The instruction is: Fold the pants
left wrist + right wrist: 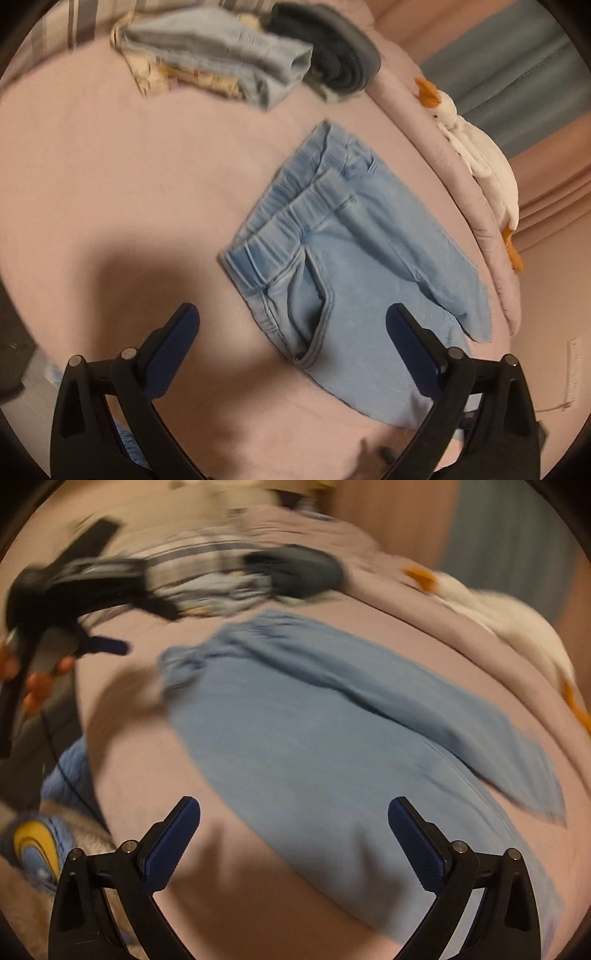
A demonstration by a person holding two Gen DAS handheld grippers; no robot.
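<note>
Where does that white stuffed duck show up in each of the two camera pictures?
Left wrist view: the white stuffed duck lies along the right edge of the pink bed, orange beak up.
Right wrist view: the duck is blurred, at upper right.
Shared landmark: the light blue pants, left of the duck in both.

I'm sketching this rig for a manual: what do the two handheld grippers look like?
The left gripper and right gripper look alike: black plastic frames with triangular cut-outs, silver pivot pins, and two fingers faced with dark blue textured pads. In the right wrist view, blurred, the left gripper shows a black body and a thin black cable.
</note>
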